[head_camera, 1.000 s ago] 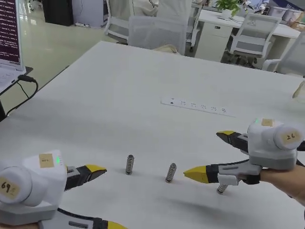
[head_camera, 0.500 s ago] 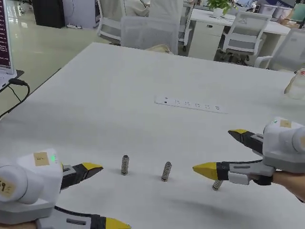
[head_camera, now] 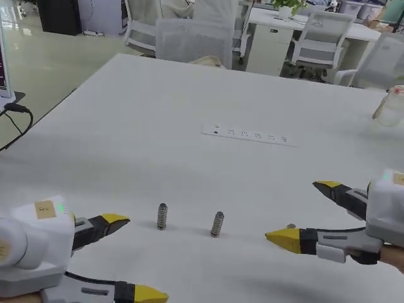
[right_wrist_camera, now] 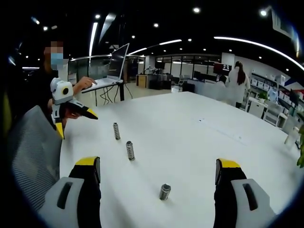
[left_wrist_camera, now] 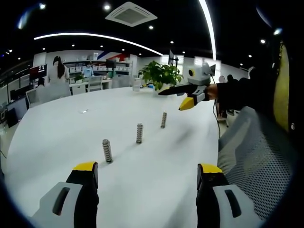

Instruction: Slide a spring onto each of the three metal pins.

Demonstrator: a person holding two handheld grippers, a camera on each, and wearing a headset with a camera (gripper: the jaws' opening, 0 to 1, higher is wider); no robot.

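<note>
Springs [head_camera: 217, 223] stand upright in a row of three close to the near edge of the white table [head_camera: 189, 101]. Each is a grey coil that seems to sit over a pin, though the pins themselves are too small to make out. The table takes up most of the head view, with office chairs [head_camera: 192, 38] drawn up at its far edge. The left gripper [head_camera: 132, 255] hangs over the near edge at the left. Its yellow-tipped jaws are spread wide with nothing between them, and they point toward the row from well short of it. The right gripper [head_camera: 305, 211] hangs over the near edge at the right, jaws likewise spread wide and empty, tips aimed at the row from its other end. A white power strip [head_camera: 249, 134] lies flat toward the middle of the table, well beyond the row. A small clear bottle [head_camera: 390, 108] stands toward the far right of the table. The left spring [head_camera: 162, 216] and the middle spring [left_wrist_camera: 139, 133] stand apart from each other on bare table between the two grippers. The right spring [right_wrist_camera: 165, 191] is mostly hidden behind the right gripper's lower jaw in the head view. In the right gripper view it stands just ahead of the jaws, between them, touching neither.
</note>
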